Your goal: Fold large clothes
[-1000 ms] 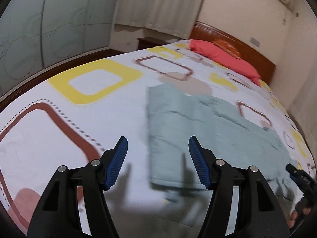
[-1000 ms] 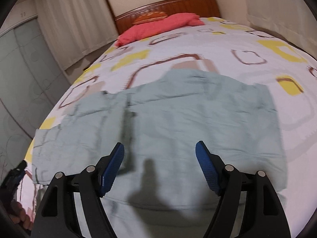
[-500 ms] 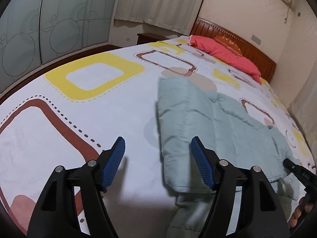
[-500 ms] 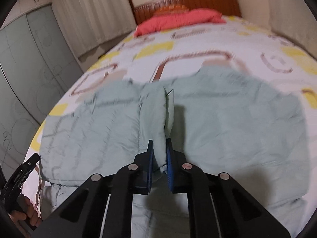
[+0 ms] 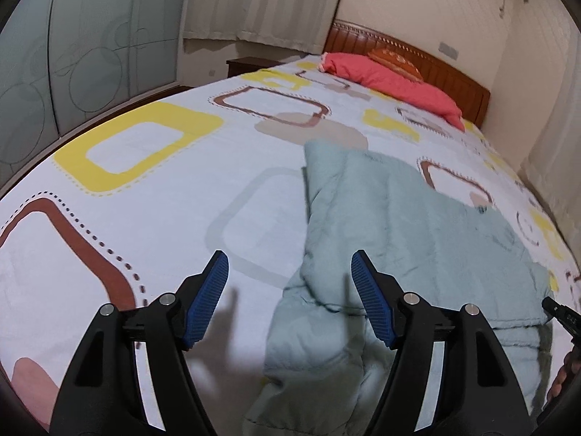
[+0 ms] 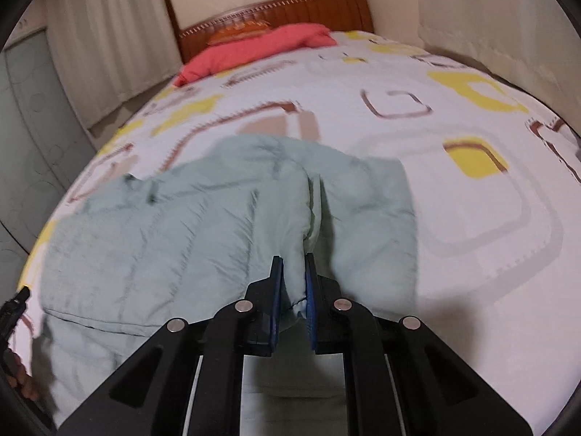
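Pale green quilted garment [image 6: 174, 239] lies spread on a bed [image 5: 152, 196] covered in a white sheet patterned with yellow and brown squares, one bunched fold of its fabric clamped between the blue pads of the right hand-held gripper [image 6: 293, 283]. The left hand-held gripper [image 5: 288, 283] hangs with its jaws wide apart and holding nothing, just above the garment's near edge. A red pillow [image 5: 392, 83] rests against the wooden headboard [image 6: 290, 7].

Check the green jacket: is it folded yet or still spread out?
Partly folded. The right gripper pinches a bunched ridge of the jacket, its right part gathered; the rest lies on the bed.
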The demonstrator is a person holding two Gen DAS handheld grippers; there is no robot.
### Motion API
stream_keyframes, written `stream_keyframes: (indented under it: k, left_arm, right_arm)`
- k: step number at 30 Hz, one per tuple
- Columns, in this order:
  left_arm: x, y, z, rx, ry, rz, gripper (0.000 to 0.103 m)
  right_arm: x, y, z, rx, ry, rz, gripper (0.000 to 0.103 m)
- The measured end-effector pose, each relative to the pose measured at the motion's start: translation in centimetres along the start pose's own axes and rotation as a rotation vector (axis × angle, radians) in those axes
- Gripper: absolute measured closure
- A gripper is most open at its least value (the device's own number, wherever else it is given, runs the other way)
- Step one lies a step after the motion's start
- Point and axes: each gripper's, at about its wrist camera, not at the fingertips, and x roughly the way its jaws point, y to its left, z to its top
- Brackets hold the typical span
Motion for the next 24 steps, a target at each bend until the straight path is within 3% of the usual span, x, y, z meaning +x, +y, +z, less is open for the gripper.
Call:
stream_keyframes:
  k: [3,5,7,10,12,16,19,24]
  left_arm:
    - [0.5,-0.6,-0.2,0.022,0.021,0.004,0.033]
    - [0.5,-1.0,-0.2,0.029,0.025,0.0,0.033]
    - [0.3,-1.4,0.2,0.036,0.009,-0.007,0.033]
    - [0.5,-2.3,1.0,0.054,-0.006,-0.011,0.033]
    - [1.1,-3.2,1.7,0.06,-0.008,-0.015,0.033]
    - [3.0,-4.5,3.2,0.06,-0.012,-0.014,0.033]
    - [5.0,-5.0,3.6,0.06,0.019,-0.007,0.033]
    - [9.5,-4.8,2.5,0.073,0.143,0.033,0.03]
  right_arm:
    - [1.2,-0.6,-0.5,0.011,0.043,0.014,0.086]
    - [1.1,-0.9,-0.7,0.037,0.058,0.024,0.075]
    - [0.2,-1.1,-0.6,0.061,0.042,0.021,0.047]
    - [-2.0,-0.2,0.1,0.048,-0.048,-0.038,0.045]
    - [-2.4,0.9,0.8,0.025,-0.074,-0.025,0.045]
    - [0.0,3.3,2.5,-0.01,-0.05,0.037,0.045]
    - [2.7,4.5,3.5,-0.028,-0.019,0.029,0.045]
    - [7.2,4.6,2.9,-0.062,0.058,-0.014,0.044]
